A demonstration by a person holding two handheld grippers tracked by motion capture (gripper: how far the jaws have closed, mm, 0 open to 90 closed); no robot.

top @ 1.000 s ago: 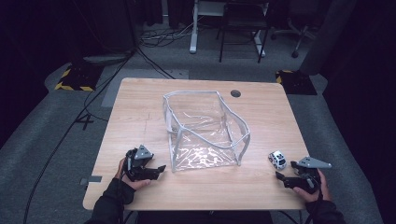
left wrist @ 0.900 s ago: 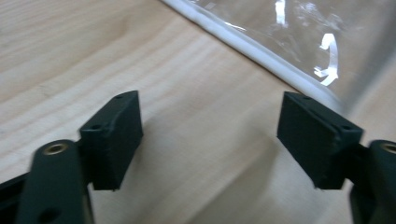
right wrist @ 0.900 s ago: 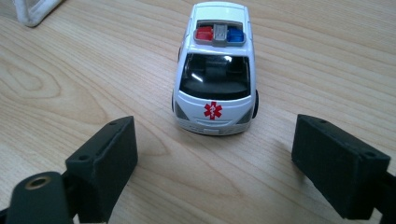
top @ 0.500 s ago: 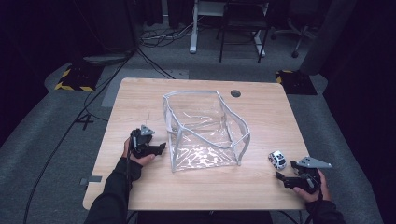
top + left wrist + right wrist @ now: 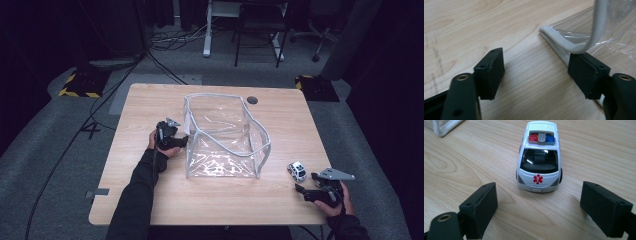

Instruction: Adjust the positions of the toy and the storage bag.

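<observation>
A clear plastic pouch with a white piped rim stands open at the centre of the wooden table; nothing can be seen inside it. The left gripper sits at 9 o'clock from the pouch, against its left wall. Its jaws have just been closing yet stand apart: in the left gripper view, one pad rests over bare wood, while the other lies right at the white rim of the pouch's lower corner, with only tabletop between them. A toy ambulance stands at 4 o'clock from the pouch, just beyond its near right corner and apart from it. The right gripper lies at 5 o'clock from the ambulance, jaws spread wide and empty, the ambulance just ahead of them, untouched. A round grommet lies at 12 o'clock, behind the pouch.
</observation>
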